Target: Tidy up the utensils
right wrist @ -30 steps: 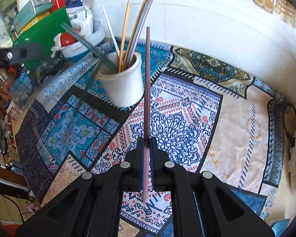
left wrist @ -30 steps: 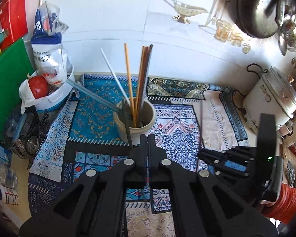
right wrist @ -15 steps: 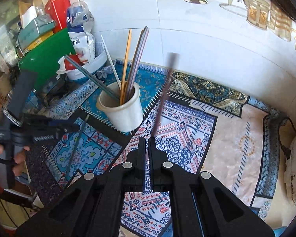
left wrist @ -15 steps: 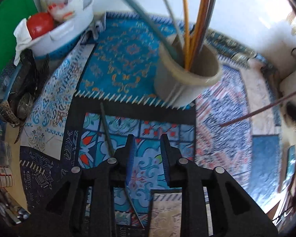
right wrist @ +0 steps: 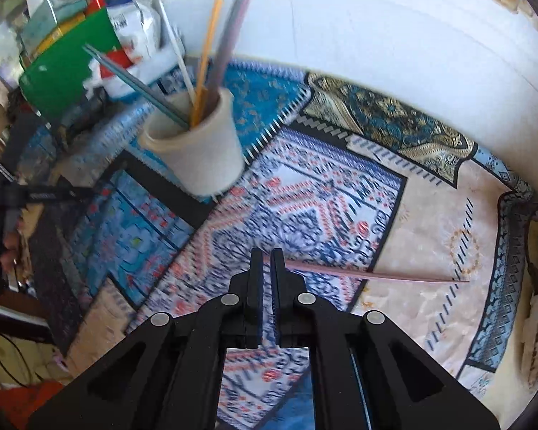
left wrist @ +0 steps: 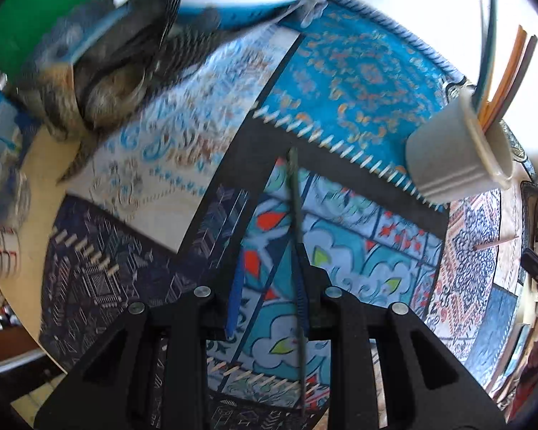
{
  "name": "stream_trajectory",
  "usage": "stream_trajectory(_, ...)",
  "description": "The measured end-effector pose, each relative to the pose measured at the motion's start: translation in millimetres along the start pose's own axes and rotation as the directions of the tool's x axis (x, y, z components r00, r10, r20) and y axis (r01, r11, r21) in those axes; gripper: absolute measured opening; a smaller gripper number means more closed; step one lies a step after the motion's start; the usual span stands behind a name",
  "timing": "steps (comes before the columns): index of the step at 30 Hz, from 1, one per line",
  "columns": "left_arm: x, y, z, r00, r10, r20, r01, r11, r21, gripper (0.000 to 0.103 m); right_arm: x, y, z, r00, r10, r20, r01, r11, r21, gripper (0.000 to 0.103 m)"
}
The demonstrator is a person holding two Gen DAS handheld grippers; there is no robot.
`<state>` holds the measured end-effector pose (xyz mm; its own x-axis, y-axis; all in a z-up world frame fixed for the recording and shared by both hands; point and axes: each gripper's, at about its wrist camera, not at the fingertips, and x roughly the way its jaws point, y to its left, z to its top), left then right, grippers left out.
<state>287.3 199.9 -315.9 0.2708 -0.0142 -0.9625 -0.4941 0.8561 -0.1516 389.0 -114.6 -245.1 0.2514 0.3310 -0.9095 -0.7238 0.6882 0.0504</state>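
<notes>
**Two chopsticks lie on the mats, more stand in the cup**

The left gripper (left wrist: 269, 286) points down at the blue patterned mat (left wrist: 340, 258). Its jaws have just been opening and now stand apart. A dark green chopstick (left wrist: 295, 222) lies flat on the mat. It runs up between the two jaws, close along the right-hand one. The pads do not squeeze it.

The right gripper (right wrist: 265, 286) has just been opening too. There is a thin gap between its jaws, and nothing is in the gap. A pink chopstick (right wrist: 376, 275) lies on the pale mat (right wrist: 441, 222) just past the fingertips. It points away to the right. Its near end is hidden behind the fingers, so I cannot tell if it touches them.

The white cup (right wrist: 201, 154) stands on the mats, near the white wall (right wrist: 394, 43). Inside it lean an orange chopstick (right wrist: 208, 57), grey ones and a blue-green one. In the left view the cup (left wrist: 459, 157) is up at the right, well apart from the green chopstick. A green board (right wrist: 68, 75) and bags sit far back on the left.
</notes>
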Motion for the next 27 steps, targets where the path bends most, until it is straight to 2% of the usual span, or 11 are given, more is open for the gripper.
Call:
stream_trajectory(1, 3, -1, -2, 1.0, 0.0, -0.013, 0.0, 1.0, 0.007, 0.025, 7, -4, 1, 0.999, -0.026, -0.042, 0.025, 0.999, -0.03, 0.022)
stream_trajectory(4, 13, -9, -8, 0.999, -0.003, -0.035, 0.005, 0.999, 0.035, 0.025, 23, -13, 1, 0.991, -0.085, -0.105, 0.072, 0.99, -0.119, 0.03)
stream_trajectory(8, 20, -22, -11, 1.0, 0.023, -0.017, -0.022, 0.997, 0.07, 0.025, 45, -18, 1, 0.976, -0.098, -0.195, 0.054, 0.973, -0.223, 0.032)
stream_trajectory(10, 22, -27, -8, 1.0, 0.026, -0.014, -0.024, 0.996, 0.089, 0.025, 51, -19, 1, 0.972, -0.116, -0.203, 0.061, 0.964, -0.258, 0.032)
stream_trajectory(15, 26, -36, 0, 0.998, 0.057, 0.025, -0.06, 0.99, 0.128, 0.025, 58, -19, 4, 0.97, -0.101, -0.222, 0.027, 0.95, -0.311, 0.032)
stream_trajectory(19, 33, -48, 8, 0.995, 0.089, 0.055, -0.097, 0.982, 0.163, 0.022, 62, -23, 16, 0.968, -0.069, -0.241, -0.007, 0.954, -0.3, 0.035)
stream_trajectory(22, 30, -59, 11, 0.994, 0.098, 0.055, -0.106, 0.978, 0.182, 0.011, 69, -31, 32, 0.962, -0.055, -0.267, -0.011, 0.97, -0.241, 0.035)
stream_trajectory(23, 30, -63, 11, 0.994, 0.1, 0.05, -0.108, 0.976, 0.191, 0.005, 71, -32, 36, 0.961, -0.063, -0.268, 0.002, 0.975, -0.221, 0.034)
stream_trajectory(25, 30, -70, 7, 0.995, 0.093, 0.036, -0.099, 0.973, 0.208, 0.005, 76, -33, 40, 0.959, -0.071, -0.276, 0.017, 0.981, -0.194, 0.029)
stream_trajectory(27, 31, -76, 2, 0.998, 0.06, 0.008, -0.06, 0.973, 0.224, 0.005, 77, -34, 45, 0.961, -0.06, -0.27, 0.018, 0.988, -0.153, 0.017)
